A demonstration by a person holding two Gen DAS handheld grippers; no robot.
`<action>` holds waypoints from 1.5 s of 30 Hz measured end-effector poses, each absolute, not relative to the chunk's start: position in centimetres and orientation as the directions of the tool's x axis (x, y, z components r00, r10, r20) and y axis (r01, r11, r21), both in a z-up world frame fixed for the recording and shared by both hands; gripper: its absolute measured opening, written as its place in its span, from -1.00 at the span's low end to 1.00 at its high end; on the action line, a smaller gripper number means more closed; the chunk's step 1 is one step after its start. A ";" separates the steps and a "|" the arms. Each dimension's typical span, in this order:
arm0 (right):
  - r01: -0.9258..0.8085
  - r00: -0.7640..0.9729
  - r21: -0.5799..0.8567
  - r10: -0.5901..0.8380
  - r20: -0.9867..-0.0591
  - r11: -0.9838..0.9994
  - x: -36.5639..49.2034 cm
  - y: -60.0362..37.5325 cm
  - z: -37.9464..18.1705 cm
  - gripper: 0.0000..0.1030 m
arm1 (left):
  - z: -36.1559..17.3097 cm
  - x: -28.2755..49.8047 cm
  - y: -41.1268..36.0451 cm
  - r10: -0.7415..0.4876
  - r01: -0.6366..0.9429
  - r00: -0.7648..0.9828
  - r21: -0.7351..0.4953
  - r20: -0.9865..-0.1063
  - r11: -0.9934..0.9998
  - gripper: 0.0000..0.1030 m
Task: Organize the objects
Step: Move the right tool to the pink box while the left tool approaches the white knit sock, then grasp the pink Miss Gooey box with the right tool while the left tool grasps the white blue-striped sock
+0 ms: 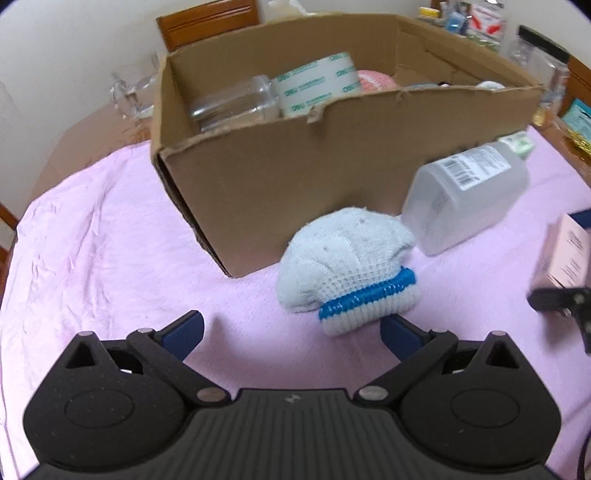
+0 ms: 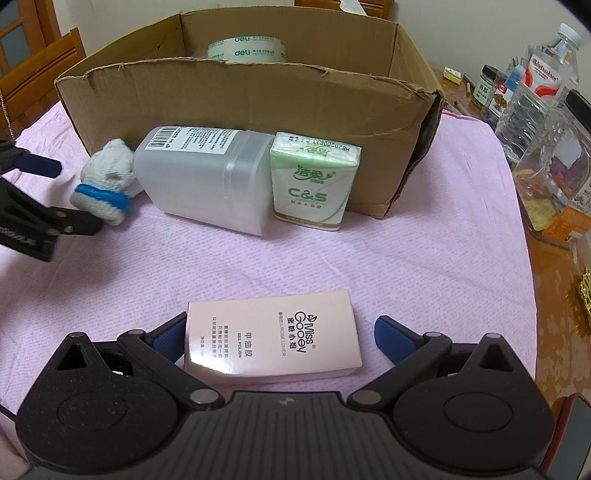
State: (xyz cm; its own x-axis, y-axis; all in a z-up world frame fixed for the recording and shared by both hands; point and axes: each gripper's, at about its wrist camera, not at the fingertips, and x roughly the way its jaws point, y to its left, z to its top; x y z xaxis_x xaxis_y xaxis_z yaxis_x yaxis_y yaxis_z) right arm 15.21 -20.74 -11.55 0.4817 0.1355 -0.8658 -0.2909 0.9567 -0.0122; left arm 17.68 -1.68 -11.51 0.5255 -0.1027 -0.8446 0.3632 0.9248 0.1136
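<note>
A cardboard box (image 1: 295, 173) (image 2: 229, 103) stands on the pink cloth, holding a tape roll (image 1: 317, 83) (image 2: 245, 48) and a clear jar (image 1: 232, 105). A white knitted glove with a blue band (image 1: 347, 266) (image 2: 107, 181) lies in front of the box. My left gripper (image 1: 291, 332) (image 2: 55, 195) is open just short of the glove. A translucent plastic bottle (image 1: 465, 192) (image 2: 207, 177) lies beside the glove, with a green tissue pack (image 2: 314, 177) next to it. My right gripper (image 2: 280, 332) is open around a pink nail-polish carton (image 2: 273, 338) (image 1: 565, 254).
The pink cloth (image 1: 92, 240) (image 2: 424, 240) covers a wooden table. Bottles, jars and packets (image 2: 535, 110) crowd the table's right side. A glass pitcher (image 1: 135, 90) stands left of the box. Wooden chairs (image 1: 207, 22) stand behind.
</note>
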 end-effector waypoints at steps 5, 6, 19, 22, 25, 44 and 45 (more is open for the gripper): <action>-0.289 0.483 -0.012 0.135 -0.865 0.957 15.3 -20.8 -11.6 1.00 | -10.2 17.2 -3.0 -0.172 0.400 0.552 0.078 -0.816 0.913 0.97; -0.289 0.484 -0.012 0.135 -0.865 0.957 15.3 -20.8 -11.6 1.00 | -10.3 17.5 -3.2 -0.172 0.390 0.556 0.072 -0.813 0.918 0.97; -0.288 0.495 -0.015 0.136 -0.858 0.958 15.2 -20.9 -11.8 1.00 | -12.8 18.8 -1.8 -0.134 0.315 0.520 0.044 -0.844 0.948 0.98; -0.289 0.499 -0.015 0.137 -0.856 0.957 15.1 -20.9 -11.8 1.00 | -12.8 18.4 -1.2 -0.132 0.321 0.518 0.049 -0.845 0.946 0.99; -0.288 0.499 -0.015 0.137 -0.856 0.957 15.1 -20.9 -11.8 1.00 | -12.8 18.7 -1.4 -0.132 0.311 0.521 0.043 -0.844 0.949 0.99; -0.270 0.460 -0.016 0.115 -0.881 0.963 15.9 -20.7 -11.7 1.00 | -13.1 19.5 -3.7 -0.174 0.301 0.522 -0.010 -0.835 0.953 0.90; -0.273 0.456 -0.016 0.114 -0.883 0.962 15.9 -20.6 -11.7 1.00 | -13.1 19.6 -3.7 -0.174 0.302 0.523 -0.009 -0.835 0.953 0.90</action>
State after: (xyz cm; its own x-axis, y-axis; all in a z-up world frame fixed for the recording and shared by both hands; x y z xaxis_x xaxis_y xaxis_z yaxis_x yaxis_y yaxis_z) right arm 15.86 -20.61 -11.70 0.4557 0.1143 -0.8827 -0.2729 0.9619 -0.0163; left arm 19.64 -3.74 -13.09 0.5228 -0.1738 -0.8345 0.3021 0.9532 -0.0092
